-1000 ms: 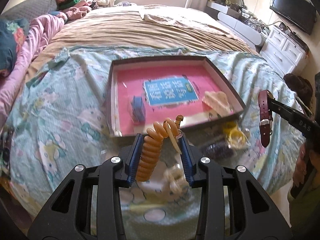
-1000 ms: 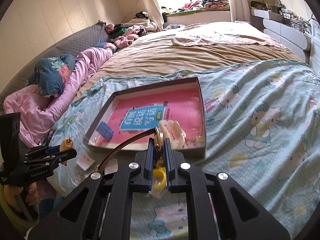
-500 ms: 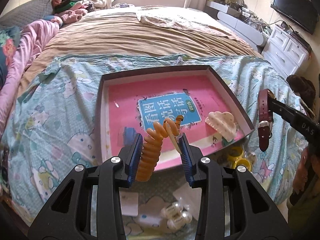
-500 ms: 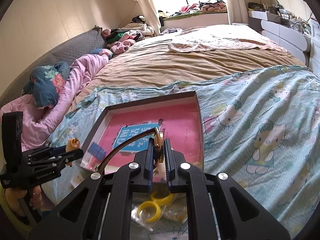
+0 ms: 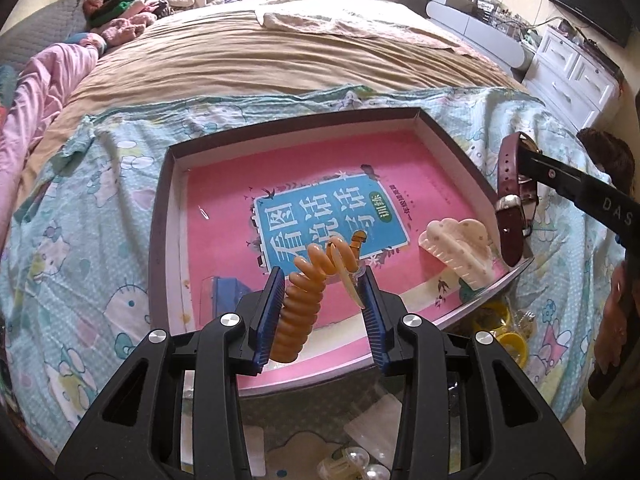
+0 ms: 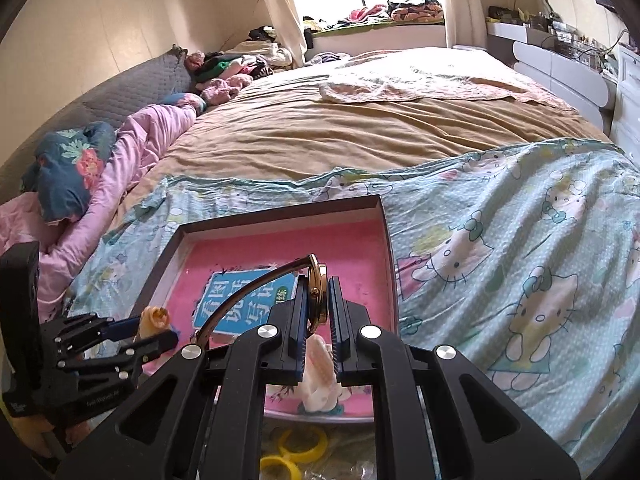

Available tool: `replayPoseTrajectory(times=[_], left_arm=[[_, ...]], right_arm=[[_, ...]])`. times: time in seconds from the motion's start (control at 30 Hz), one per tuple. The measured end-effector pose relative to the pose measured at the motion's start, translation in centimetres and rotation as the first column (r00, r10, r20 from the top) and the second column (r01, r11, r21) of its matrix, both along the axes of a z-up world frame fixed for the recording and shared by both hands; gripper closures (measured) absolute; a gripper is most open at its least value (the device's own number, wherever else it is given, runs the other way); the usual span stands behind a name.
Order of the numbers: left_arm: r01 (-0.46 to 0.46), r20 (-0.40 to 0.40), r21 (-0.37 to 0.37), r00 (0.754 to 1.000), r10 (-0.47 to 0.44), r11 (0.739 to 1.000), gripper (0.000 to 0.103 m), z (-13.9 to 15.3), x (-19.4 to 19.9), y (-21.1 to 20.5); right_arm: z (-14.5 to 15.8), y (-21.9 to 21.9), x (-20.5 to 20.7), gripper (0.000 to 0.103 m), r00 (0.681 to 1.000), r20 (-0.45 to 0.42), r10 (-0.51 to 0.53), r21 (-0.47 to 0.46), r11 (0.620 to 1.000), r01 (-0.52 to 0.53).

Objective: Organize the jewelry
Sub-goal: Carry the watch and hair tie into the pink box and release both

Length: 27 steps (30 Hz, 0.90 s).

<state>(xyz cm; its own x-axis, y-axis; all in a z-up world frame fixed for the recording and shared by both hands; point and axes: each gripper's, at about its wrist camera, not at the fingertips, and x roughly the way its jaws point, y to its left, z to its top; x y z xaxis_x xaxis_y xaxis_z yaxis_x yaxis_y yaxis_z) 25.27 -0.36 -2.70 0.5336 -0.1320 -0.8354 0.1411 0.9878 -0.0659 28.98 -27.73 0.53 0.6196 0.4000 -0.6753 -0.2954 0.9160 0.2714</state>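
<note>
Left tool [image 5: 322,290] is gripping a springy, light coil hair tie [image 5: 304,300] at lower centre, over the tray [image 5: 160,216]. Right tool [image 6: 318,322] is clamping a rigid, scratch-prone watch [image 6: 318,296] by its case, strap dangling.

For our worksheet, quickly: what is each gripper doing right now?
Left gripper: closed on the orange spiral hair tie.
Right gripper: closed on the gold watch.

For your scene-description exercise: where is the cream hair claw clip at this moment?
In the left wrist view, the cream hair claw clip lies inside the tray, on the pink book at its near right corner, just below the hanging watch.
</note>
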Motion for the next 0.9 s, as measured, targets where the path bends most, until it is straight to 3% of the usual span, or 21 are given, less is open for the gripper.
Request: replayPoseTrajectory(times=[0.53, 0.77, 0.9], left_arm=[[0.006, -0.044, -0.005, 0.999, -0.006, 1.0, 0.069, -1.6, 0.7, 0.5], [0.012, -0.047, -0.013, 0.999, -0.013, 1.0, 0.068, -1.8, 0.7, 0.4], [0.017, -0.053, -0.016, 0.998, -0.018, 1.0, 0.066, -2.1, 0.6, 0.4]], right_arm=[[-3.3, 1.3, 2.3, 0.093, 0.996, -0.09, -0.027, -0.024, 0.999, 0.025], [-3.4, 1.1, 2.1, 0.085, 0.994, -0.099, -0.046, -0.028, 0.999, 0.044], [-2.6, 0.5, 1.5, 0.072, 0.995, -0.081, -0.059, -0.025, 0.998, 0.057]])
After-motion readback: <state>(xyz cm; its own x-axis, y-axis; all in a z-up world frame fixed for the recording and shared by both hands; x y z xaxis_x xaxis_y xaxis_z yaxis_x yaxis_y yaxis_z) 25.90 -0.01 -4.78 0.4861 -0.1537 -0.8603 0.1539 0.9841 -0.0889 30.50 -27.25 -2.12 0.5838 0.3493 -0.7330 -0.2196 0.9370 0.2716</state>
